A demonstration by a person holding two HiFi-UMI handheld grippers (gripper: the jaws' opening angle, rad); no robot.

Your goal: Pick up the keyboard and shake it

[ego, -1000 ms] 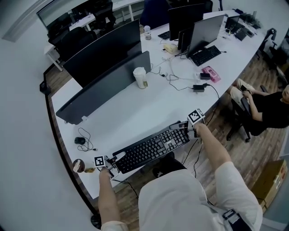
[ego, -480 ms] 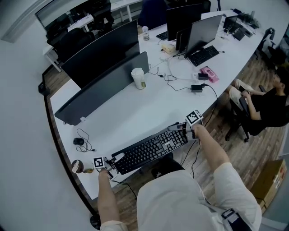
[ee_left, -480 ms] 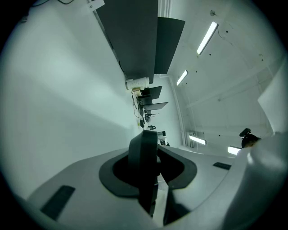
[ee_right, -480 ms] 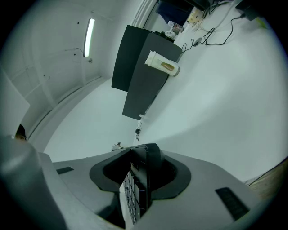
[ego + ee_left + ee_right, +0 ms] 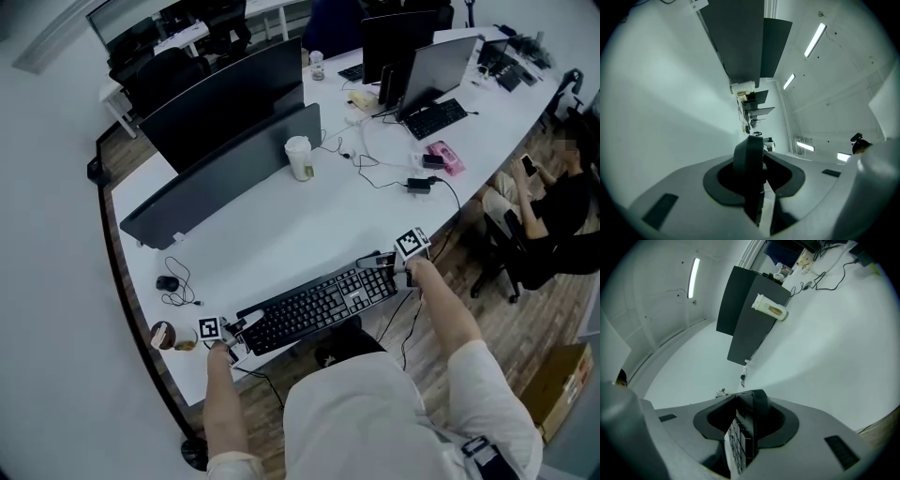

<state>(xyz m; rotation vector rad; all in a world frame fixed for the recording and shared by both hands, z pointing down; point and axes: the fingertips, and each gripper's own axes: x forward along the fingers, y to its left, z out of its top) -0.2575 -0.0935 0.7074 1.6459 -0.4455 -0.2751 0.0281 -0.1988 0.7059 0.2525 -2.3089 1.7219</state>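
The black keyboard [image 5: 319, 307] hangs level over the front edge of the white desk [image 5: 281, 239], keys up, held at both ends. My left gripper [image 5: 246, 326] is shut on its left end and my right gripper [image 5: 377, 263] on its right end. In the left gripper view the keyboard's end [image 5: 749, 164] stands edge-on between the pads of the left gripper [image 5: 757, 157]. In the right gripper view the keyboard's keys [image 5: 737, 446] show inside the right gripper [image 5: 745, 416], which clamps that end.
Behind the keyboard are a paper cup [image 5: 299, 157], a dark divider panel [image 5: 225, 183] and a corded mouse [image 5: 168, 283]. A small round tin [image 5: 163, 334] lies by the left gripper. Farther right are a pink box [image 5: 442, 156], another keyboard [image 5: 433, 117] and a seated person [image 5: 553, 216].
Both grippers keep their hold on the keyboard's ends and it stays in place. Only the head camera's view has shifted slightly.
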